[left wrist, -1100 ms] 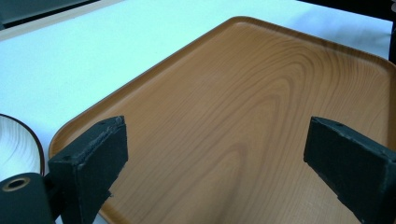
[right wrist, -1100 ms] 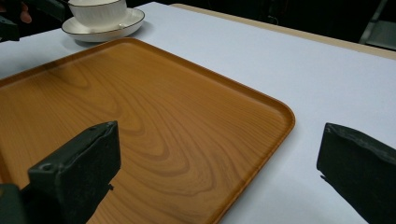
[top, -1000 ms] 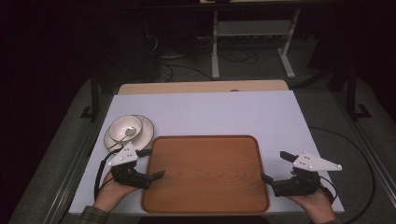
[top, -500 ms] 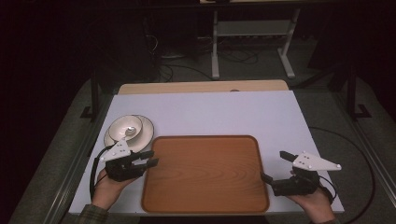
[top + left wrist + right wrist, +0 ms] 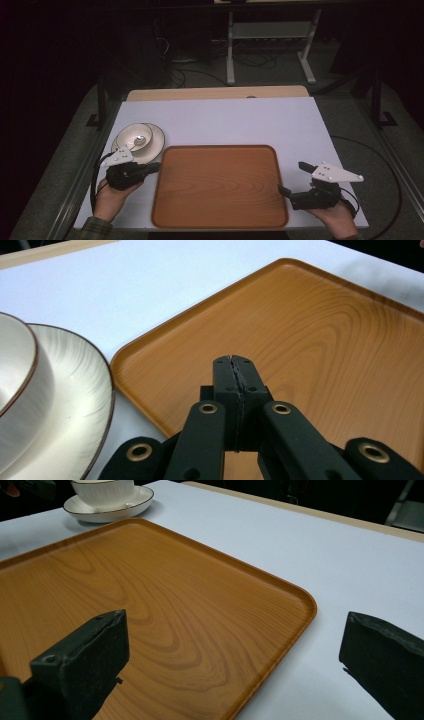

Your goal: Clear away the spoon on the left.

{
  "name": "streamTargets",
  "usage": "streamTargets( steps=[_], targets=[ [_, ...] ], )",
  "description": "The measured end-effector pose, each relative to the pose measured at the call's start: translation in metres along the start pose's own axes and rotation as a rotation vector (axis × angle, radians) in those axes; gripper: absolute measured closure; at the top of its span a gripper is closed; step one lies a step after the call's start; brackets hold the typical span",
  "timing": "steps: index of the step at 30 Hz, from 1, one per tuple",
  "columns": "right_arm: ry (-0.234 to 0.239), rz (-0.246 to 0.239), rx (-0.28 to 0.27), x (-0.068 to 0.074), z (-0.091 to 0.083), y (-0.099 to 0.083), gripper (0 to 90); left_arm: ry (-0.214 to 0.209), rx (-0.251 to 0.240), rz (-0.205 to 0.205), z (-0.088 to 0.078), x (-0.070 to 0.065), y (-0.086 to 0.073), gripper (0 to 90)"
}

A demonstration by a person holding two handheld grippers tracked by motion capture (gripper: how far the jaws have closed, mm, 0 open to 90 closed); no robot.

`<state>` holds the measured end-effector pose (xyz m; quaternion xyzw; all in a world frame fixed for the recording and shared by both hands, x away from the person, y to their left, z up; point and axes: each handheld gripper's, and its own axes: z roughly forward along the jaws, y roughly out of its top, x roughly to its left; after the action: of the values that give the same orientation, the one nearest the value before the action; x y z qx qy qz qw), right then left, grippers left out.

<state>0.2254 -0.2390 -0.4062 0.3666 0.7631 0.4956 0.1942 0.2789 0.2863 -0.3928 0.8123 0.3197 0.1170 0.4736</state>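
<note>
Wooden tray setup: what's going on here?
A person holds tongs in each hand at a white table. The left tongs have just closed on nothing, tips over the left edge of the wooden tray, beside a bowl with a spoon, stacked on a plate. The right tongs sit open at the tray's right edge.

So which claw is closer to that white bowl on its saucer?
The left claw. It sits just in front of the bowl, jaws shut over the wooden tray's left edge. The right claw is across the tray, open at its right edge.
</note>
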Motion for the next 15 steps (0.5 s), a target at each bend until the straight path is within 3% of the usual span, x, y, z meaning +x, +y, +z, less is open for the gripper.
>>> streamTargets(
  steps=[15],
  targets=[
    [0.001,-0.001,-0.001,-0.001,0.000,0.000,0.0,0.045,-0.006,-0.029,-0.009,0.012,-0.005,89.8]
  ],
)
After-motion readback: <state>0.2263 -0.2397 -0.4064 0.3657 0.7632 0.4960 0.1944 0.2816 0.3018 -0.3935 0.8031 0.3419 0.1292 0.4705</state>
